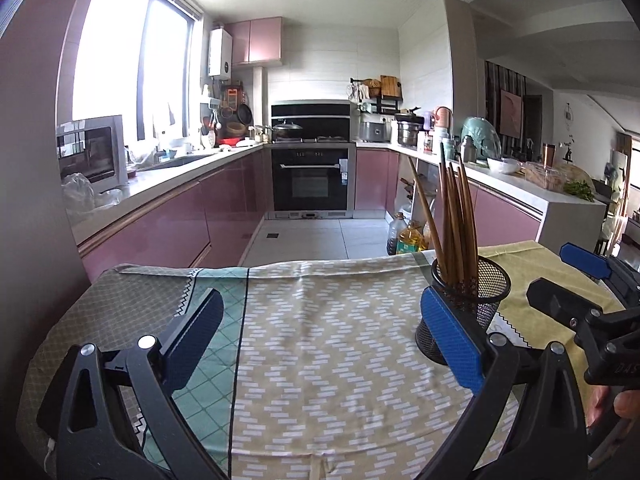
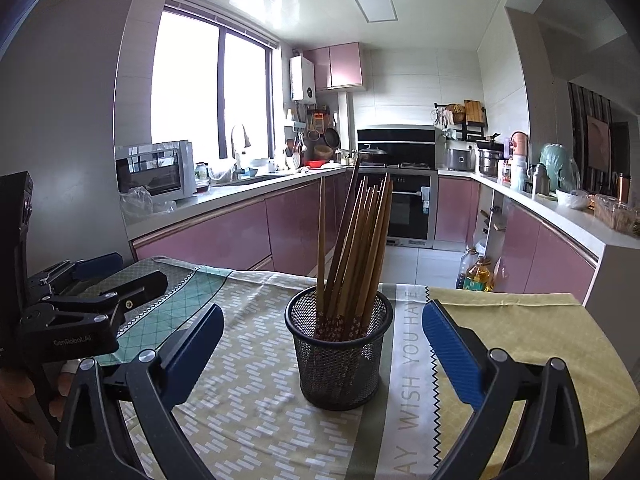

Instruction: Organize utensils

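Observation:
A black mesh cup [image 2: 339, 350] stands on the patterned tablecloth [image 2: 248, 392] and holds several brown wooden chopsticks [image 2: 356, 248], leaning upright. My right gripper [image 2: 320, 340] is open and empty, its blue pads either side of the cup and a little in front of it. My left gripper [image 1: 320, 328] is open and empty over bare cloth; the cup [image 1: 476, 304] and chopsticks [image 1: 456, 220] sit just behind its right pad [image 1: 450, 336]. The left gripper also shows at the left in the right wrist view [image 2: 116, 280].
The table's far edge [image 1: 320, 266] drops to the kitchen floor. Oil bottles [image 2: 476, 272] stand on the floor past the right corner. Pink cabinets and counters line both sides, with an oven [image 1: 312, 176] at the back.

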`<control>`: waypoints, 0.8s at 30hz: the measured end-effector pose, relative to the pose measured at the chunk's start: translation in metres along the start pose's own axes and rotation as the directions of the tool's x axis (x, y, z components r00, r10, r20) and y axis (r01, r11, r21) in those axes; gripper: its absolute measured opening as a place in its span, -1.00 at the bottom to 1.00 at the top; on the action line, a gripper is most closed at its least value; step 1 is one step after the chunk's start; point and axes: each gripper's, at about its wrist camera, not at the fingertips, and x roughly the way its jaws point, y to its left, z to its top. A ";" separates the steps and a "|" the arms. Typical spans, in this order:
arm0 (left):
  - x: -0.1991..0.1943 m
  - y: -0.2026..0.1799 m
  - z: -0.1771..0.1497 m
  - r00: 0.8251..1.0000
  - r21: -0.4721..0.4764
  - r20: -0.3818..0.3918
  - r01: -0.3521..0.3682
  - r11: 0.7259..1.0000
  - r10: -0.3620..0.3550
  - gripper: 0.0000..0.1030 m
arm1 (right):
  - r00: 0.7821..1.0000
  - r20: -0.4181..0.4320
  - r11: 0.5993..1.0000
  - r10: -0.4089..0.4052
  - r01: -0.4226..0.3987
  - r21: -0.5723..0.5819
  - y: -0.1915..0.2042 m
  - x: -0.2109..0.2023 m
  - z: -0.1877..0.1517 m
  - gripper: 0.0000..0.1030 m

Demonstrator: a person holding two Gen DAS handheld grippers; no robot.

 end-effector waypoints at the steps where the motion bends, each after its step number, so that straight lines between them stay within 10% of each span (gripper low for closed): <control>1: -0.003 0.000 -0.001 1.000 0.000 0.010 -0.006 1.000 0.006 0.89 | 1.000 0.005 1.000 -0.006 0.006 -0.001 0.001 -0.001 -0.001 0.87; 24: -0.048 0.003 -0.004 0.990 -0.033 0.135 -0.038 0.999 0.042 0.89 | 0.995 0.069 0.997 -0.078 0.078 0.000 0.014 -0.025 -0.008 0.87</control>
